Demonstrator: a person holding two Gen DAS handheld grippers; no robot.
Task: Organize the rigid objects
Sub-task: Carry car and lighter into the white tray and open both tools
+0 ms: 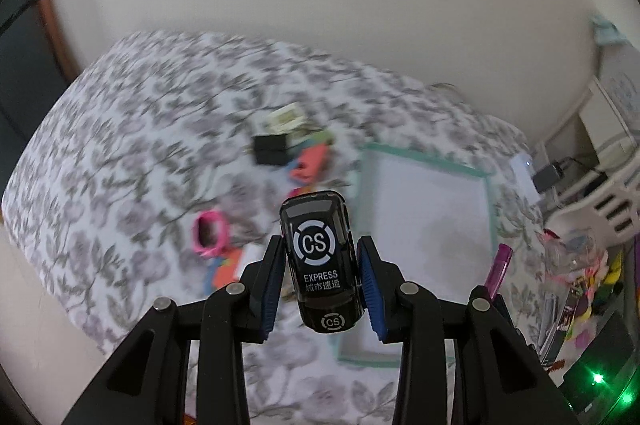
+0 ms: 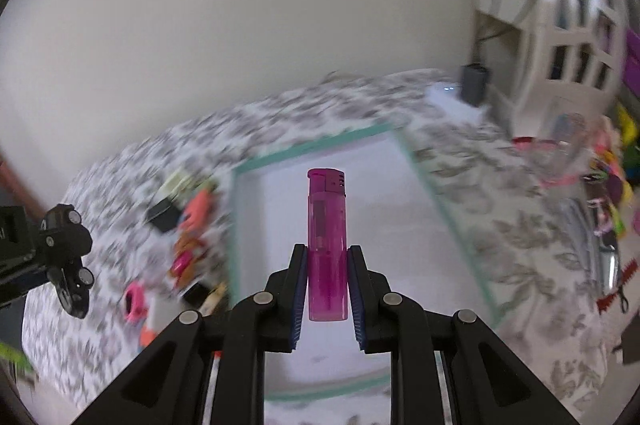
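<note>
We were mid-carry: our left gripper [image 1: 320,271] pinched the glossy black toy van [image 1: 319,263], our right gripper [image 2: 326,283] the translucent magenta lighter [image 2: 326,245]; next, the teal-rimmed white tray [image 2: 304,149] at twelve o'clock, likely

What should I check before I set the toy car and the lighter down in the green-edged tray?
1. Left gripper clamped on the black toy car: ok, both pads press its sides.
2. Right gripper clamped on the pink lighter: ok, held by its lower half, top pointing away.
3. Tray has room: ok, its white floor looks bare where visible; the near part is hidden behind the grippers.
4. Grippers clear of each other: ok, in the right wrist view the car sits far left, apart from the lighter.
5. Remaining pile clear of the tray: ok, it lies on the floral cloth left of the rim.
6. Height above the tray: cannot tell, frames are blurred.
</note>
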